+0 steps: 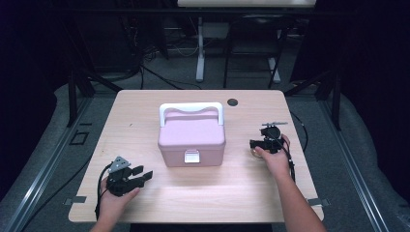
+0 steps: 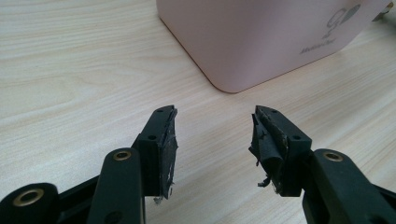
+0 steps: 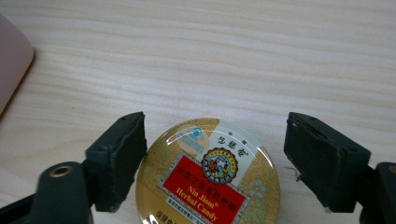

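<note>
A pink box (image 1: 192,137) with a white handle (image 1: 191,108) and a front latch (image 1: 191,156) stands shut in the middle of the table. Left of its front, my left gripper (image 1: 140,175) rests low with nothing in it. In the left gripper view it (image 2: 215,114) is open, jaws pointing at the box's corner (image 2: 261,37). Right of the box, my right gripper (image 1: 256,147) hangs over a round gold tin (image 1: 254,153). The tin (image 3: 210,177), with its red Nin Jiom Herbal Candy label, lies between the open jaws of the right gripper (image 3: 217,123). The left jaw is close to the rim and the right jaw stands apart.
The light wooden table (image 1: 145,111) has a dark cable hole (image 1: 232,102) near its far edge. Behind the table stand dark frames and a white stand leg (image 1: 199,58) on grey floor. Bare wood lies in front of the box.
</note>
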Demonstrator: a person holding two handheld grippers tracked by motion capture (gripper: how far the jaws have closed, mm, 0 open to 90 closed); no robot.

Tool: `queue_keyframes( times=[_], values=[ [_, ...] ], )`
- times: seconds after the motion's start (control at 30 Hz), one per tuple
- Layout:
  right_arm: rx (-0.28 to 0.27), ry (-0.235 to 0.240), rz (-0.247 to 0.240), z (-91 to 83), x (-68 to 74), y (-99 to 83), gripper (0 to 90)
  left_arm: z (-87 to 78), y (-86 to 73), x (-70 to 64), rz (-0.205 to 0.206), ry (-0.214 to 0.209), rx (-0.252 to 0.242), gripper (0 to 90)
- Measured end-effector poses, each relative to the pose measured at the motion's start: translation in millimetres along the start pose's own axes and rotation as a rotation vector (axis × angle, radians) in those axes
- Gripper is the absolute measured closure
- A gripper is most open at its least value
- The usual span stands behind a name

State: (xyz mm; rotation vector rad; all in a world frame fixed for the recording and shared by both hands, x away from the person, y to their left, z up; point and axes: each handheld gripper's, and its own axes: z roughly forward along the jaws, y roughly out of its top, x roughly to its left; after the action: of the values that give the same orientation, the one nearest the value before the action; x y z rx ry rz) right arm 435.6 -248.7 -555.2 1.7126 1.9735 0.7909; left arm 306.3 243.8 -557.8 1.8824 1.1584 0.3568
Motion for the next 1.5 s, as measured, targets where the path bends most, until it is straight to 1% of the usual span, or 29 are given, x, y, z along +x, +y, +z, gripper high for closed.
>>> queue_keyframes(
  times=[0.07,0.2,0.33,0.37,0.5,0.6,0.8,1.17,1.33,1.4,1.43,1.47,1.5],
  values=[
    [0.009,0.012,0.023,4.0,-2.6,-0.7,19.6,-0.3,-0.1,0.1,0.001,0.000,0.002,49.3],
    [0.018,0.020,0.034,6.4,-2.7,-1.7,19.7,0.2,-0.2,0.0,0.000,-0.001,0.001,49.2],
    [0.033,0.023,0.016,7.7,0.2,-3.8,22.7,0.3,-0.1,-0.1,-0.001,0.000,0.002,49.2],
    [0.036,0.013,0.004,7.1,2.1,-5.0,22.6,0.4,-0.2,-0.1,-0.001,0.000,0.000,49.1],
    [0.035,0.002,-0.012,6.1,3.1,-6.6,22.3,0.3,-0.4,-0.1,-0.001,-0.002,0.003,49.0],
    [0.051,0.003,-0.008,3.8,3.9,-7.7,22.4,0.3,-0.2,-0.4,-0.001,-0.002,0.003,49.0],
    [0.052,0.009,-0.031,-0.8,6.8,-12.6,22.8,0.0,-0.3,-0.3,-0.002,0.000,-0.001,49.0],
    [0.050,0.024,-0.055,-19.0,13.9,-34.8,23.0,0.0,-0.3,-0.5,-0.001,-0.001,0.001,49.0],
    [0.054,0.038,-0.070,-30.4,20.3,-48.1,23.0,0.0,-0.6,0.2,-0.006,0.004,0.004,49.0],
    [0.057,0.048,-0.077,-38.1,21.9,-56.7,22.9,0.0,-0.6,-0.1,-0.006,0.004,0.004,49.0],
    [0.057,0.048,-0.077,-38.1,21.9,-56.7,22.9,-0.1,-0.7,-0.4,-0.005,0.002,0.002,49.0],
    [0.054,0.050,-0.076,-40.8,21.9,-60.2,23.0,-0.2,-0.7,-0.7,-0.005,0.003,0.001,49.0],
    [0.041,0.048,-0.079,-46.1,22.2,-67.8,23.0,-0.5,-0.8,-0.9,-0.004,0.003,0.001,49.0]
  ],
)
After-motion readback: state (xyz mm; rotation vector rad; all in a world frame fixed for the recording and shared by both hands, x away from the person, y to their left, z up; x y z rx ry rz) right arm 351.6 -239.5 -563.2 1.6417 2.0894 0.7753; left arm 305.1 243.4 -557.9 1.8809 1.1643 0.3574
